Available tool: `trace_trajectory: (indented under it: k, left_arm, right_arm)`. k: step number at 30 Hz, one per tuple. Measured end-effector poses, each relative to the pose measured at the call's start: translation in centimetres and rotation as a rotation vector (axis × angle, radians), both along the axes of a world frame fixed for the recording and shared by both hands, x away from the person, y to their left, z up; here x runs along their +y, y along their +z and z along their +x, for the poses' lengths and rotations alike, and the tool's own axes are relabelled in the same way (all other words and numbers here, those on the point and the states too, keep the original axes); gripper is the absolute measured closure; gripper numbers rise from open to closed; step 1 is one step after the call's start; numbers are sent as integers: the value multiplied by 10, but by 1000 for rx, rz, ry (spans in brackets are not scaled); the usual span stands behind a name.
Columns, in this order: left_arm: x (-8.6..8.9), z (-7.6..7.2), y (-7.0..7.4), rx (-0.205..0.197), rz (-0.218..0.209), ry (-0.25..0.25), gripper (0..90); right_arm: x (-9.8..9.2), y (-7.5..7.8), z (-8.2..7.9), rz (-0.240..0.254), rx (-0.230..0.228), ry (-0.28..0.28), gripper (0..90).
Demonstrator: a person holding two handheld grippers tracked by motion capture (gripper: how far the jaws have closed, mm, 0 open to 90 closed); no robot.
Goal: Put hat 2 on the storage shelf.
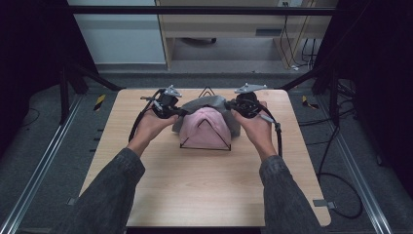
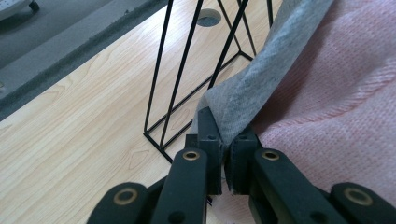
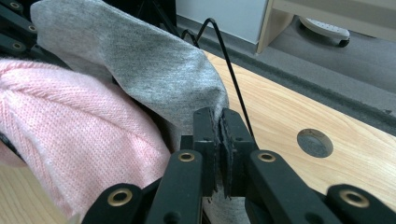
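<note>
A black wire rack (image 1: 206, 142) stands mid-table with a pink knit cloth (image 1: 207, 127) draped over it. A grey cloth (image 1: 208, 103) lies behind and around the pink one. My left gripper (image 1: 176, 112) sits at the rack's left side, shut on the grey cloth's edge (image 2: 243, 95); the pinch shows between its jaws (image 2: 223, 140) in the left gripper view. At the rack's right side my right gripper (image 1: 233, 108) is shut on the grey cloth's other edge (image 3: 154, 70), with fabric caught between its jaws (image 3: 218, 123). The pink cloth (image 3: 70, 140) hangs just beside that grip.
The wooden table (image 1: 160, 185) has bare surface in front of the rack and a round hole (image 3: 314, 143) near its back right. Black frame posts stand at the far corners. Cables lie on the grey floor to the right.
</note>
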State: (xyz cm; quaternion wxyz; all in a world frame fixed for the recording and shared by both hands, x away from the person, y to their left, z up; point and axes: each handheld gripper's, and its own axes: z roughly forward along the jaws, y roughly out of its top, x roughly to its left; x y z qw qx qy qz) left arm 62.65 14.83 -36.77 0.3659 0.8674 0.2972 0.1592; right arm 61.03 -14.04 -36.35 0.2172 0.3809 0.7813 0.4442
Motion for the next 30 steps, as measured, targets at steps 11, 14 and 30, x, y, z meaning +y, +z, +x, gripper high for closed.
trace_trajectory:
  k: [11, 14, 30]
  left_arm:
    - [-2, 0, -8, 9, 0, -8, 860]
    - [-2, 0, -10, 16, 2, -5, 860]
    - [-4, -1, -14, 25, 9, -1, 835]
  right_arm:
    - [-1, -9, -2, -21, 11, 10, 861]
    - [-1, -11, -2, -17, 18, 10, 860]
    - [-3, -16, -2, -26, 40, 6, 842]
